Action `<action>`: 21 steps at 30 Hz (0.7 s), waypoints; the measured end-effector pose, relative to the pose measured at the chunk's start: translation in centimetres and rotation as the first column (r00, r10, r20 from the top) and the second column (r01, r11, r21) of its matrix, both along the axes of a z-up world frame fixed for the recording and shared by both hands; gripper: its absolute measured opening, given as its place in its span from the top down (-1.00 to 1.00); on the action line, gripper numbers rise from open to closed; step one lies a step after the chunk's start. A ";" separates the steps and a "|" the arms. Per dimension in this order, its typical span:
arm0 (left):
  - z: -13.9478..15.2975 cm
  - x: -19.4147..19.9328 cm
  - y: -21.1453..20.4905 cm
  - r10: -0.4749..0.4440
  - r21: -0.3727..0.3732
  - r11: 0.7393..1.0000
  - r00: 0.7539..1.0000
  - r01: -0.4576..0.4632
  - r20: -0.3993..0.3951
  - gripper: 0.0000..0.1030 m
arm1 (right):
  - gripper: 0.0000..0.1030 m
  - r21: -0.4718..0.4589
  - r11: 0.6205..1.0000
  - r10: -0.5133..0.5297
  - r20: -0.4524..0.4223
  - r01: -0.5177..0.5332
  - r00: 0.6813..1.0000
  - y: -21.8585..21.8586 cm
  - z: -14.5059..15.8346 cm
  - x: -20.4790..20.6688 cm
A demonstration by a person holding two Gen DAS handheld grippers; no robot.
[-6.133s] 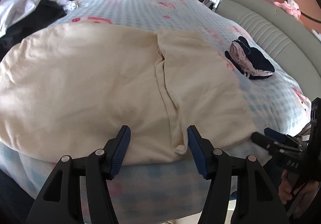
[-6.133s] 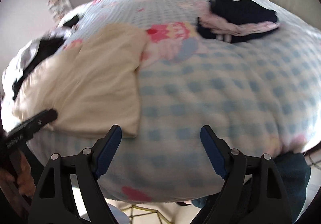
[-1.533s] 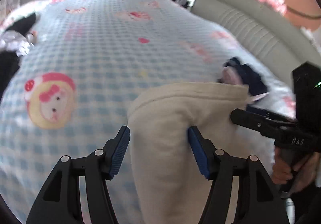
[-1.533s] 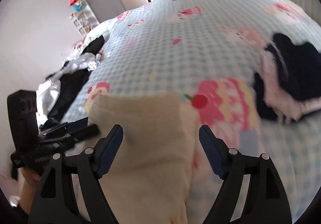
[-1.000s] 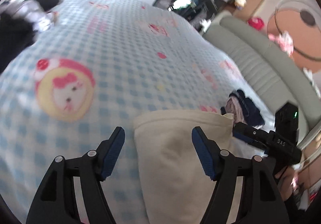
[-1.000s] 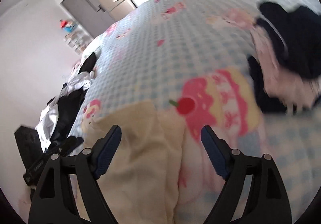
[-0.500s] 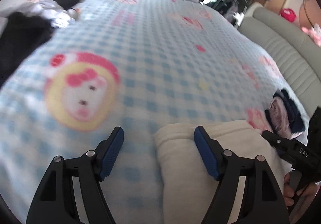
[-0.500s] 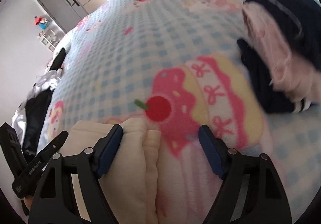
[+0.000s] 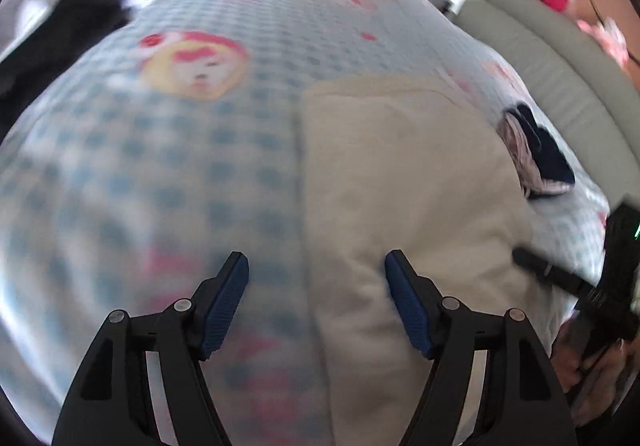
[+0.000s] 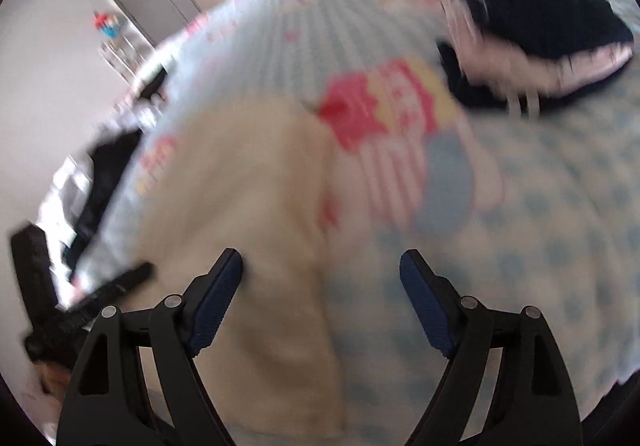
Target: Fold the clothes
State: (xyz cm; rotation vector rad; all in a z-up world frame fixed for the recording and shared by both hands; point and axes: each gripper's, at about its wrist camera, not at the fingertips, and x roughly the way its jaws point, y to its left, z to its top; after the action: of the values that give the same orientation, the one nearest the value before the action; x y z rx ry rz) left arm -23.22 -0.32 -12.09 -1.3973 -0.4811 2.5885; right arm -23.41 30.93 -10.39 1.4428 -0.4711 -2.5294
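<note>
A cream garment [image 9: 400, 166] lies folded in a long narrow strip on the blue-checked bedcover [image 9: 160, 166]. My left gripper [image 9: 317, 258] hovers open over the strip's left edge, with nothing pressed between its pads. In the right wrist view the same cream garment [image 10: 248, 186] runs under my right gripper [image 10: 321, 255], whose jaws are opening above the strip's right edge and grip nothing. Each view catches the other hand-held tool at its side, and both views are blurred by motion.
A folded dark-blue and pink bundle [image 9: 536, 154] [image 10: 540, 30] lies right of the garment. A heap of black and white clothes [image 9: 60, 14] [image 10: 100, 174] sits at the bed's left side. A grey padded headboard [image 9: 560, 58] borders the right.
The garment, once spread wide, now lies folded narrow. Over the last second both grippers drew back toward the bed's near edge, so more of the strip shows ahead of them.
</note>
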 end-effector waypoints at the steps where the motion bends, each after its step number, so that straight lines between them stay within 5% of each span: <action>1: 0.6 1.0 -0.7 0.041 0.002 0.999 0.999 -0.041 -0.016 -0.41 | -0.59 -0.013 1.000 -0.004 -0.003 0.004 1.000 0.5 -0.3 0.7; 3: 1.4 2.2 -1.2 0.080 -0.050 0.995 0.996 -0.082 -0.042 -0.37 | -0.58 -0.024 1.000 -0.019 -0.008 0.019 1.000 1.2 -0.3 1.8; 12: 0.2 6.6 0.4 0.007 0.149 0.989 0.998 0.002 -0.061 -0.37 | -0.68 -0.021 0.999 0.046 -0.061 -0.048 0.997 -1.1 2.0 6.3; 18: -0.1 7.8 0.5 0.030 0.059 0.998 0.998 -0.028 -0.046 -0.44 | -0.55 0.096 0.995 0.003 -0.026 -0.001 1.000 -0.1 0.2 7.3; 21: 0.4 9.1 -1.6 0.081 0.189 0.980 0.990 -0.058 -0.116 -0.40 | -0.57 0.164 0.985 -0.047 -0.036 0.052 0.998 1.2 1.3 7.3</action>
State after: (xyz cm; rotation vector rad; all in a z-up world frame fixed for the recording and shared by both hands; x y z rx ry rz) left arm -14.16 -1.94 -11.65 -1.1738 -0.7427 2.5858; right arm -16.10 32.12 -9.10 1.4600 -0.3021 -2.6824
